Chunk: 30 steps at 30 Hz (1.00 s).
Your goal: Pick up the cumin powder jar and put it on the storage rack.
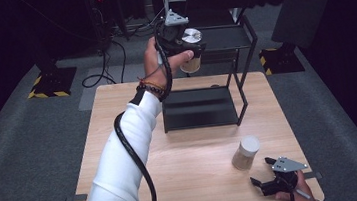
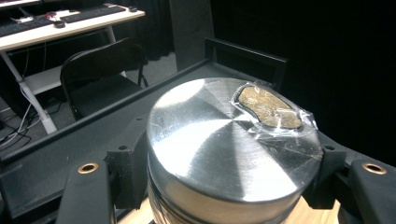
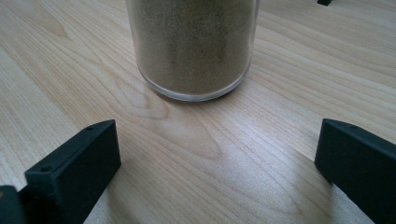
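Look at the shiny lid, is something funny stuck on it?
Yes. The jar clamped in the left hand-held gripper has a brownish lump taped under crinkled clear film near the edge of its metal lid. The jar on the table looks ordinary.

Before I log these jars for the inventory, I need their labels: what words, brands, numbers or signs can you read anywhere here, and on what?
No readable text anywhere.
Held jar's metal lid: bare metal with clear tape, no print.
Jar on the table: clear side showing sandy fill, no label.
Black-and-yellow hazard stripes on the floor bases: a warning pattern, no words.
Keyboard on the far desk: too small to read.
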Motion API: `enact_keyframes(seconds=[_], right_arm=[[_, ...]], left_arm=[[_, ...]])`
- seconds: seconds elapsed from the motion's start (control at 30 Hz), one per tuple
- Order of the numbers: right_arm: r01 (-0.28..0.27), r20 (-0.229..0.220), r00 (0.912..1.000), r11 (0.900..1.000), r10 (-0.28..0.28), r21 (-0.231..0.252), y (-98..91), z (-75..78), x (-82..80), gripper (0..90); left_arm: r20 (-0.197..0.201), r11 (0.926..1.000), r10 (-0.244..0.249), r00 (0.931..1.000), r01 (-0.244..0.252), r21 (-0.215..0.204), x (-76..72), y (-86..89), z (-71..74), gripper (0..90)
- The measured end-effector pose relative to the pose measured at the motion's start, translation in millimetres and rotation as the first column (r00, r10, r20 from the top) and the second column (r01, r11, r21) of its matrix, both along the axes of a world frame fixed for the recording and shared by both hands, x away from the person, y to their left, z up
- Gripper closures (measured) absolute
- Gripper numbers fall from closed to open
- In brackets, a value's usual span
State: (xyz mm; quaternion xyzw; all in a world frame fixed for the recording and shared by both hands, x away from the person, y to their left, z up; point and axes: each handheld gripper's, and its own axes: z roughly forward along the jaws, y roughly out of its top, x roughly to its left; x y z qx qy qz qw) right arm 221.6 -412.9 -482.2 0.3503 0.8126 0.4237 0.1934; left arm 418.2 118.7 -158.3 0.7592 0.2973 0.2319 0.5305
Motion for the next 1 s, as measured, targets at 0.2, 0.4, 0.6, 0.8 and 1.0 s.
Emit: enact_keyframes(seconds=[0.2, 0.4, 0.6, 0.8, 1.0], right_arm=[[0.0, 0.0, 1.0, 1.0, 0.0, 0.0, 0.1, 0.0, -0.1, 0.1], [0.0, 0.0, 1.0, 1.0, 0.0, 0.0, 0.0, 0.0, 0.0, 0.1], [0.0, 0.0, 1.0, 1.0, 0.0, 0.0, 0.0, 0.0, 0.0, 0.1], [0.0, 0.0, 1.0, 1.0, 0.0, 0.0, 0.0, 0.0, 0.0, 0.1], [0.003, 0.001, 1.0, 1.0, -0.003, -0.001, 0.4, 0.0, -0.3, 0.1]], left_arm=[[-0.004, 1.0, -0.002, 1.0, 0.002, 0.0, 10.2, -4.9, 3.0, 32.2], [0.003, 0.9999, -0.01, 0.9999, 0.01, 0.003, 20.2, -9.9, 10.7, 32.2], [0.013, 1.0, -0.001, 0.9999, 0.001, 0.006, 30.5, -15.0, 17.2, 32.2], [0.017, 0.9998, 0.013, 0.9998, -0.013, -0.012, 43.1, -16.9, 17.8, 32.2], [0.023, 0.9997, 0.023, 0.9995, -0.023, 0.011, 61.9, -20.7, 19.4, 32.2]])
